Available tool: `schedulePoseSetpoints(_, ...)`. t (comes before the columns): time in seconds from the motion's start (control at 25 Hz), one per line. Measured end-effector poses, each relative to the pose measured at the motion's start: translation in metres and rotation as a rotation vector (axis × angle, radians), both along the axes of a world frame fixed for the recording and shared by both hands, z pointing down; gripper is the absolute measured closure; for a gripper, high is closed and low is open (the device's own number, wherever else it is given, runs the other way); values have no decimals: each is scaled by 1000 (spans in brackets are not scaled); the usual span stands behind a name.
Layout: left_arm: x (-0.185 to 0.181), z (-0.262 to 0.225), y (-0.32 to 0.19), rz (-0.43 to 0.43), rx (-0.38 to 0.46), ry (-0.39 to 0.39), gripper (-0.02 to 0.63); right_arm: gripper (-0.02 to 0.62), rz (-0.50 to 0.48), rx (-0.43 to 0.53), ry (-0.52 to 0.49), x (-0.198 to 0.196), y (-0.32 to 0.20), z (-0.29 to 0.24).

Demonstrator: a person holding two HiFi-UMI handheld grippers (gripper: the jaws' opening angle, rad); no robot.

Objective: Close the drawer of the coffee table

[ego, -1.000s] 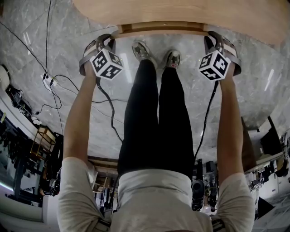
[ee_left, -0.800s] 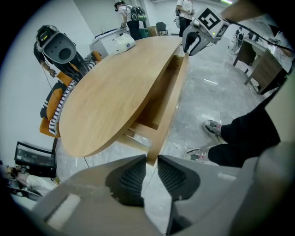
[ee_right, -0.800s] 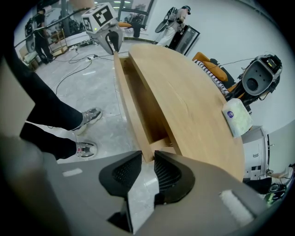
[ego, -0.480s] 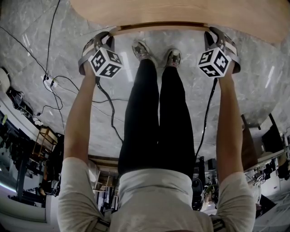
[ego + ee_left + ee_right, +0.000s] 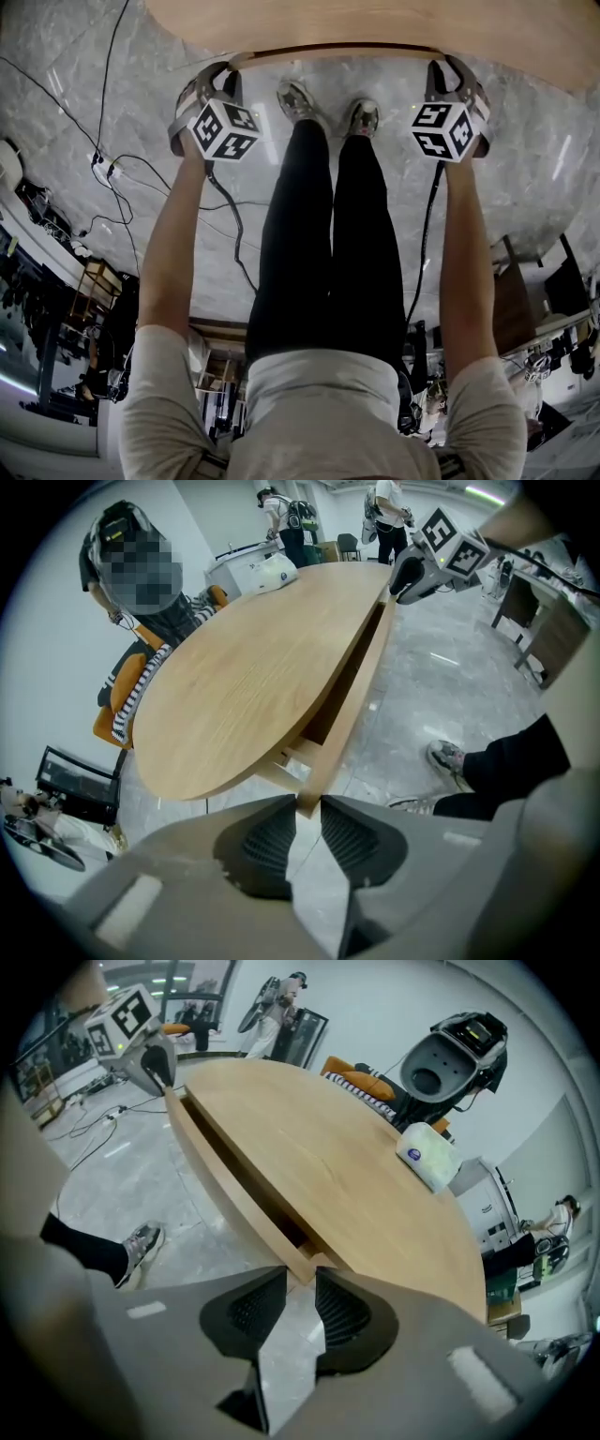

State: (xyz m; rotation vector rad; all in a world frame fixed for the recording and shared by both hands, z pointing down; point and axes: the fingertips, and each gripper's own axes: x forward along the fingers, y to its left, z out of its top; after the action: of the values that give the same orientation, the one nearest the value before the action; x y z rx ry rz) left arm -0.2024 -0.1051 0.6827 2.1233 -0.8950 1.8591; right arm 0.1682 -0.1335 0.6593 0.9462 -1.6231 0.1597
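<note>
The pale wooden coffee table (image 5: 375, 23) fills the top of the head view. Its drawer front (image 5: 328, 52) shows as a thin strip just under the top's edge. My left gripper (image 5: 223, 70) has the drawer front's left end between its tips (image 5: 307, 808), and both pads touch the wood (image 5: 352, 696). My right gripper (image 5: 448, 67) is at the other end (image 5: 302, 1274). Its jaws have just been opening, but the panel's corner (image 5: 234, 1185) is still between them and touches both tips. A dark gap remains between drawer and tabletop.
The person's shoes (image 5: 298, 101) stand on the marble floor close under the drawer. Cables (image 5: 112, 169) trail at the left. A white pack (image 5: 427, 1157) lies on the tabletop. Someone in a striped top (image 5: 155, 639) sits beyond the table, and a black machine (image 5: 459, 1049) stands behind it.
The drawer front has slid in under the tabletop, from clearly sticking out to a thin strip. Both grippers have moved towards the table with it. The right gripper has rolled.
</note>
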Motion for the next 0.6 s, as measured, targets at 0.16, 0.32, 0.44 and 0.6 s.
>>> schedulePoseSetpoints(0.16, -5, 0, -1, -65, 22, 12, 499, 467, 42, 25, -2, -2, -2, -1)
schedulePoseSetpoints(0.32, -9, 2, -8, -118, 40, 17, 499, 462, 58, 38, -13, -4, -8, 0)
schedulePoseSetpoints(0.44, -8, 2, -12, -119, 41, 21, 498, 465, 101, 42, -34, -2, -11, 0)
schedulePoseSetpoints(0.6, -7, 1, -14, -129, 51, 28, 497, 466, 249, 43, -131, 1, -11, 2)
